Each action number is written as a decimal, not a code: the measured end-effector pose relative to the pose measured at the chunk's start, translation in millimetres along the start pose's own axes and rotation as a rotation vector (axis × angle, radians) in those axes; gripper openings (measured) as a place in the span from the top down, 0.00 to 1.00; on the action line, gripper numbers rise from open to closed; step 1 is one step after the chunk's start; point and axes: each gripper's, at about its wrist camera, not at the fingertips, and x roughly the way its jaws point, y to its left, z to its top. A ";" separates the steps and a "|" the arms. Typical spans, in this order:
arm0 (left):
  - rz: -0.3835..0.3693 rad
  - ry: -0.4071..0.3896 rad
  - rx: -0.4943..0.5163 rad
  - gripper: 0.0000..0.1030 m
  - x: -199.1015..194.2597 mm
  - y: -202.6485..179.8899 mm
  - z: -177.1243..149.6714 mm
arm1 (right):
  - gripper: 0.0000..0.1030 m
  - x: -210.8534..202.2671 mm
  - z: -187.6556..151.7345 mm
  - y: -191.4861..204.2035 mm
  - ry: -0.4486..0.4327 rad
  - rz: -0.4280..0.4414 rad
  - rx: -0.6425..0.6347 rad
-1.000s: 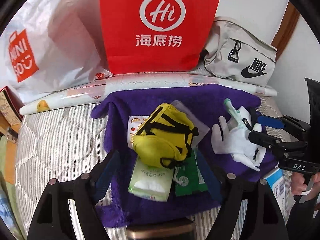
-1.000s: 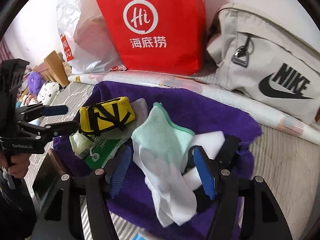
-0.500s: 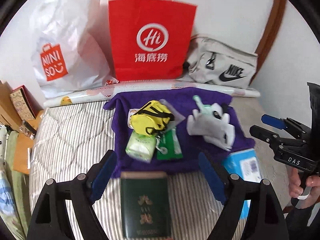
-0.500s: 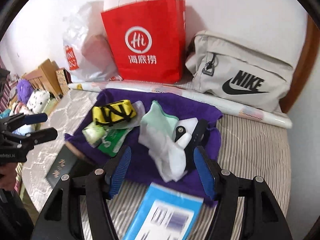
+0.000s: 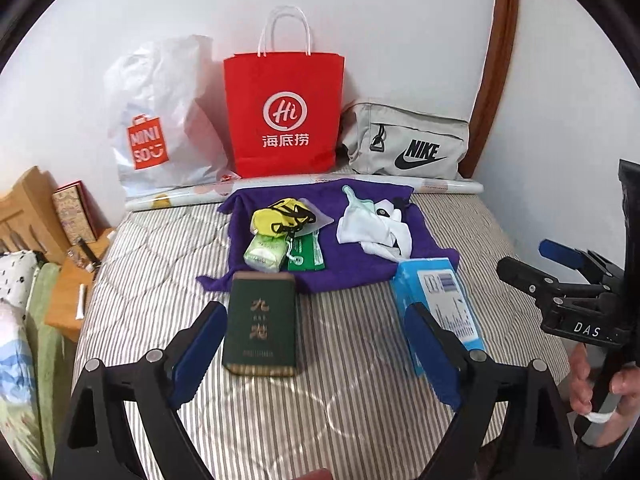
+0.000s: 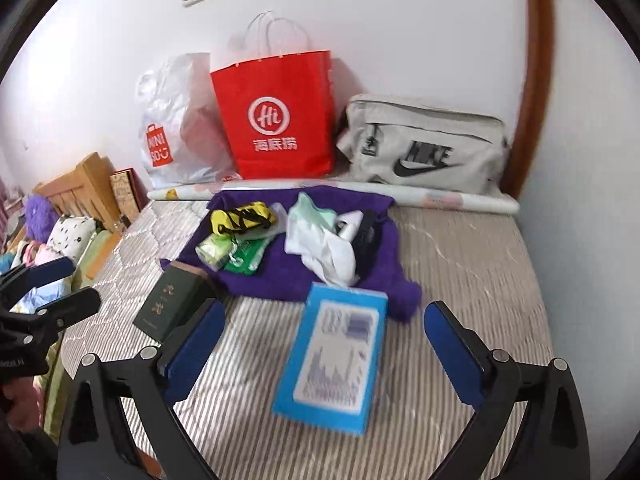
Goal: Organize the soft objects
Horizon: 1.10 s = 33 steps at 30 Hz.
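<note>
On the bed (image 5: 360, 360), both tools, left tool (image 5: 316, 344) and right tool (image 6: 324, 344), are being drawn back, jaws just spread and empty; white socks (image 5: 372, 228) are being left on the purple towel (image 5: 344, 256), suggesting a finished placement.

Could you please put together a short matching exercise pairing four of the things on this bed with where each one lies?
Things:
1. yellow pouch
2. white gloves
3. green tin
4. grey Nike bag

Places:
A. against the wall, right of the red bag
B. striped mattress, off the cloth
C. purple cloth, left part
D. purple cloth, right part

Pairs: 1-C, 2-D, 3-B, 4-A
</note>
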 end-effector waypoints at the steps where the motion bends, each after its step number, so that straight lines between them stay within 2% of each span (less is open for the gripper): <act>1: 0.004 -0.010 -0.004 0.13 -7.1 -2.6 -7.4 | 0.04 -4.8 -5.3 -0.6 -0.005 -0.009 0.003; 8: 0.004 -0.064 -0.058 0.13 -43.1 -10.5 -48.5 | 0.04 -43.9 -49.6 4.9 -0.035 -0.045 0.002; 14: 0.036 -0.084 -0.054 0.13 -66.8 -14.2 -71.4 | 0.04 -64.1 -75.5 9.0 -0.044 -0.041 -0.002; 21: 0.063 -0.106 -0.052 0.13 -80.6 -17.7 -80.9 | 0.04 -75.9 -86.7 13.8 -0.055 -0.037 -0.009; 33: 0.059 -0.110 -0.056 0.13 -84.5 -17.4 -84.5 | 0.04 -83.4 -92.9 13.6 -0.063 -0.038 -0.007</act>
